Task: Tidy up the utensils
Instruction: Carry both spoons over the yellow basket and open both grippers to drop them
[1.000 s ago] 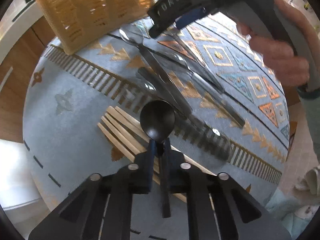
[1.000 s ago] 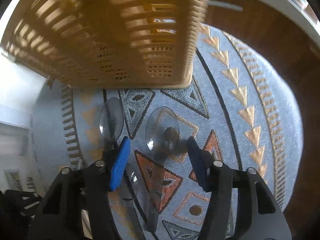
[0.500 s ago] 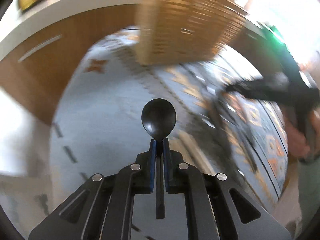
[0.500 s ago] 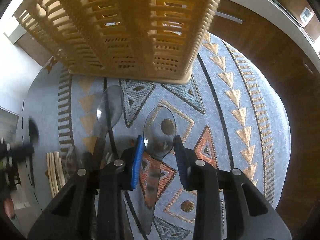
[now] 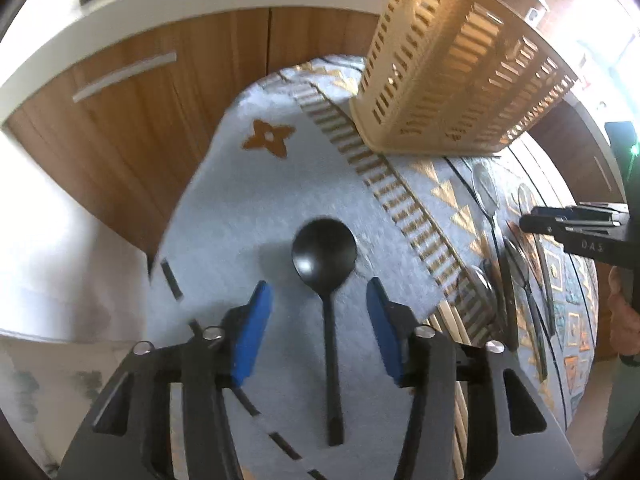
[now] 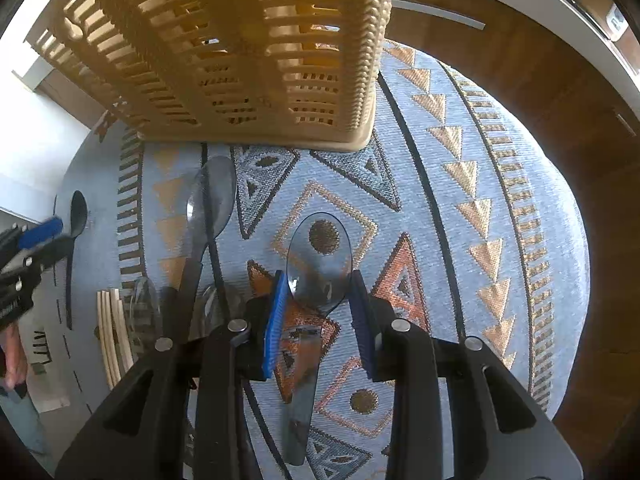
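Two grippers are seen, left gripper (image 5: pixel 316 320) jaws opening around the black spoon (image 5: pixel 325 256) lying on the cloth-covered surface (image 5: pixel 248 200), right gripper (image 6: pixel 318 308) clamped on the clear spoon (image 6: pixel 320 256), near the basket (image 6: pixel 240 60).

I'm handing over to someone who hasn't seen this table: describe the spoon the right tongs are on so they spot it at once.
Start at the tan slatted basket on the patterned blue cloth. Just in front of its right corner, a clear smoky-tinted plastic spoon lies between the pads of the right tongs. Unlike the similar clear spoon to its left, its bowl covers a brown dot inside a diamond outline.
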`<action>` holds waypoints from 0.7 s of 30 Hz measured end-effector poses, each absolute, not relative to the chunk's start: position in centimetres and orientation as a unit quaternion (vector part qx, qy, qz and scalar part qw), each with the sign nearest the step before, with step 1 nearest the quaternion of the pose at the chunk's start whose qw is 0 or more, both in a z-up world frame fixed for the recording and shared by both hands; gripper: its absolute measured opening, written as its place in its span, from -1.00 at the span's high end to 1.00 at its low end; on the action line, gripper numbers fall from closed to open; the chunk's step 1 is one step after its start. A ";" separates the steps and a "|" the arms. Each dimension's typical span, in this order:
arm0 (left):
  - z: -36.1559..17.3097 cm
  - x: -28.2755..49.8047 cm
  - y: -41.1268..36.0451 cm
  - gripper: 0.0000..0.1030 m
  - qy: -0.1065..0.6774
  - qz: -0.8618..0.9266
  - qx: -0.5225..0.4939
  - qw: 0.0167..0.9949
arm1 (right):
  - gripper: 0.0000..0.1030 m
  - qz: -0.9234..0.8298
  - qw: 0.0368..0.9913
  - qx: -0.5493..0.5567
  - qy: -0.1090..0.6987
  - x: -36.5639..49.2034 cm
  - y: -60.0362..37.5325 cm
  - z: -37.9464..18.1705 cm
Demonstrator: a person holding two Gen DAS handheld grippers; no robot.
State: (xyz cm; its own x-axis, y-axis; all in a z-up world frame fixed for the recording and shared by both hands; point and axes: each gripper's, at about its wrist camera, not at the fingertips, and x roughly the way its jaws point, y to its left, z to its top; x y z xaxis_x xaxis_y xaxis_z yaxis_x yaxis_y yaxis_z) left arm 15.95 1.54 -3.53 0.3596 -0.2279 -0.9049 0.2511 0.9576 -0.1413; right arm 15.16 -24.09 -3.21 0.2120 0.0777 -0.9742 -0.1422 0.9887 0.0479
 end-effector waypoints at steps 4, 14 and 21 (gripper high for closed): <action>-4.0 17.4 0.8 0.06 0.573 -0.153 0.029 0.805 | 0.35 0.079 0.770 -0.013 0.633 15.6 -24.9 -3.1; -4.3 16.7 -1.7 0.31 0.572 -0.140 0.108 0.801 | 0.43 0.071 0.764 -0.051 0.640 17.2 -24.7 -3.2; -1.2 13.9 -1.6 0.32 0.488 -0.159 0.071 0.855 | 0.44 0.086 0.803 -0.059 0.586 15.0 -24.5 -1.8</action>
